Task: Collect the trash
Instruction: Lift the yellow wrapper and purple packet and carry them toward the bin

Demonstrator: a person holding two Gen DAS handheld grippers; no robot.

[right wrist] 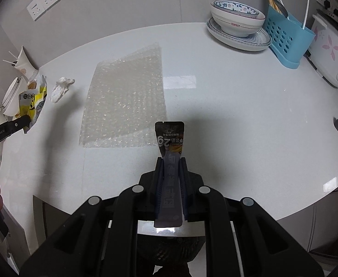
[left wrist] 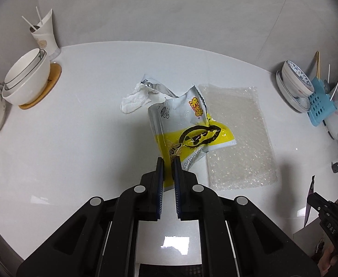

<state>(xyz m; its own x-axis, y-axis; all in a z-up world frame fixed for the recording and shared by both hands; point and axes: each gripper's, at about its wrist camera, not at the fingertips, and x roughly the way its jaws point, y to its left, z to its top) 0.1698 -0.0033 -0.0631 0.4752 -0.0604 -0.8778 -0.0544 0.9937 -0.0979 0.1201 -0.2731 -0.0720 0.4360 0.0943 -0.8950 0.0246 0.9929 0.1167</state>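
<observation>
Snack wrapper (left wrist: 187, 124) in left claw (left wrist: 168, 161) — tissue (left wrist: 135, 100), bubble wrap (left wrist: 235, 136) beside

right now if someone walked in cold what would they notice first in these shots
Most striking is the yellow and silver snack bag pinched in the left gripper, hanging above the white table. The right gripper is shut on a dark narrow sachet that stands up between its fingers. Left on the table are a sheet of bubble wrap in the middle and a crumpled white tissue to its left.
</observation>
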